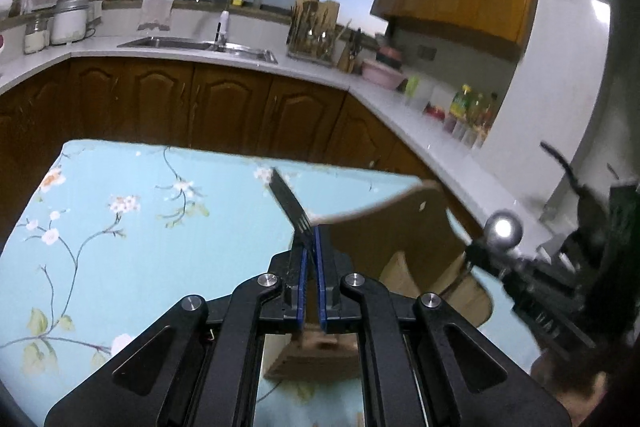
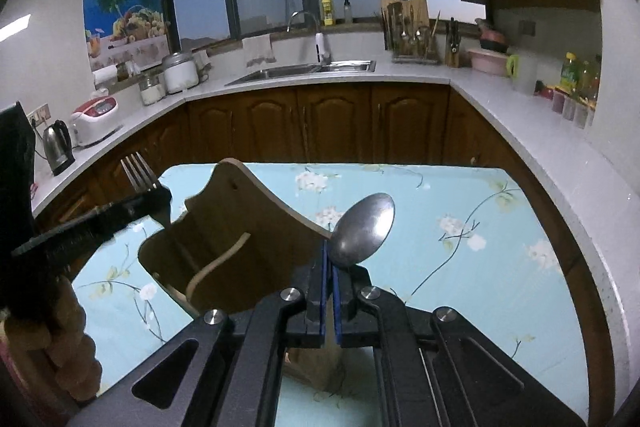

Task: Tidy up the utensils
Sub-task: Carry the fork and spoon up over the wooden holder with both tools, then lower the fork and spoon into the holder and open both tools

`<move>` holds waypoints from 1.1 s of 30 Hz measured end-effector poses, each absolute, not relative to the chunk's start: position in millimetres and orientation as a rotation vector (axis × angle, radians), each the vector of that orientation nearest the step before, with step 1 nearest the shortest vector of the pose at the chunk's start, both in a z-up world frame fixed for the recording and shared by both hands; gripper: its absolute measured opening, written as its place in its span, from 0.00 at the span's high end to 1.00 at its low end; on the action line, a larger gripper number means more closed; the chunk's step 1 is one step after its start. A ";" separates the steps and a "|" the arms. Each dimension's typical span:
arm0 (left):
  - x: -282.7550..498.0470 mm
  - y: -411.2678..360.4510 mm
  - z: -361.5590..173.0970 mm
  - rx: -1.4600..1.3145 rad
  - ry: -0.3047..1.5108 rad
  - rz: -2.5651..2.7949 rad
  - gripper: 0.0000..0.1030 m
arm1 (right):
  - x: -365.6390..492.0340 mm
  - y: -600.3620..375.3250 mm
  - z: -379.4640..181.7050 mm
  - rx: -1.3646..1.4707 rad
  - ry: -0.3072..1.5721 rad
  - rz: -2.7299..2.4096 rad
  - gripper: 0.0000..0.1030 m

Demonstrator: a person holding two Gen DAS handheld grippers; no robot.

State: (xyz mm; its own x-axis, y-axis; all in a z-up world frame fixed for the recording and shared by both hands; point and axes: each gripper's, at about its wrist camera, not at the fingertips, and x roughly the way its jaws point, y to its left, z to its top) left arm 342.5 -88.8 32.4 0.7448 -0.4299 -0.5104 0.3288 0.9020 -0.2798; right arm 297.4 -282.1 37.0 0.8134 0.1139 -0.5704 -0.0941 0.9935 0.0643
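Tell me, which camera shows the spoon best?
The right wrist view. There the spoon fills the middle, its bowl sharp above the right gripper, which is shut on it. The left wrist view catches only a small bright blur of that spoon at its right edge.

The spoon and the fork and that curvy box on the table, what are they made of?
The spoon looks like metal, a dull grey steel: its bowl shines softly. The fork looks like metal too, with thin grey shiny prongs. The curvy box looks like light brown wood, smooth and plain, though it might be bamboo.
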 end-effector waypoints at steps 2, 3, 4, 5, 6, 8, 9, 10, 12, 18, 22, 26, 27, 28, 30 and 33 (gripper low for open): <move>340.0 -87.6 30.6 -0.174 0.597 -0.414 0.97 | 297.4 -285.0 38.0 0.053 0.617 0.116 0.98; 340.2 -87.7 31.2 -0.173 0.598 -0.413 0.97 | 297.9 -286.2 38.5 0.059 0.618 0.119 0.98; 340.6 -87.4 32.5 -0.174 0.601 -0.414 0.97 | 298.0 -286.9 38.6 0.061 0.620 0.121 0.98; 340.5 -86.9 33.0 -0.176 0.604 -0.414 0.97 | 298.3 -287.4 38.4 0.063 0.622 0.121 0.98; 340.7 -86.9 33.7 -0.174 0.606 -0.413 0.97 | 298.5 -288.2 38.4 0.066 0.622 0.121 0.98; 342.1 -86.4 34.3 -0.165 0.609 -0.408 0.97 | 299.6 -289.3 39.3 0.075 0.625 0.121 0.98; 342.1 -85.9 34.7 -0.166 0.611 -0.408 0.97 | 299.9 -289.4 39.7 0.080 0.626 0.120 0.98; 342.9 -85.4 35.5 -0.169 0.614 -0.408 0.97 | 300.4 -289.7 40.0 0.085 0.627 0.119 0.98; 345.0 -84.4 37.2 -0.176 0.629 -0.406 0.95 | 301.2 -290.8 40.6 0.098 0.628 0.121 0.97; 337.1 -76.8 49.4 -0.184 0.605 -0.388 0.63 | 292.9 -300.1 50.1 0.132 0.600 0.109 0.91; 324.6 -66.5 55.4 -0.215 0.602 -0.404 0.62 | 280.1 -310.2 54.1 0.177 0.593 0.108 0.59; 299.0 -50.8 58.8 -0.224 0.576 -0.377 0.49 | 260.6 -318.3 57.4 0.219 0.581 0.102 0.35; 293.5 -47.6 58.9 -0.232 0.578 -0.371 0.42 | 254.2 -319.5 58.7 0.229 0.572 0.104 0.31; 287.0 -44.0 58.6 -0.237 0.575 -0.362 0.36 | 245.4 -321.0 60.1 0.239 0.557 0.110 0.26; 268.3 -34.6 57.9 -0.250 0.547 -0.338 0.23 | 231.1 -322.0 63.1 0.246 0.537 0.107 0.15; 237.3 -24.4 53.8 -0.228 0.512 -0.311 0.12 | 201.1 -323.7 65.5 0.259 0.490 0.103 0.06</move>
State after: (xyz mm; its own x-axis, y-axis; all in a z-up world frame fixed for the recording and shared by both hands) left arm 237.3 -24.4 53.8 0.8266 -0.3465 -0.4434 0.2339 0.9282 -0.2892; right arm 201.1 -323.6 65.5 0.8779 0.1592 -0.4517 -0.0355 0.9622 0.2701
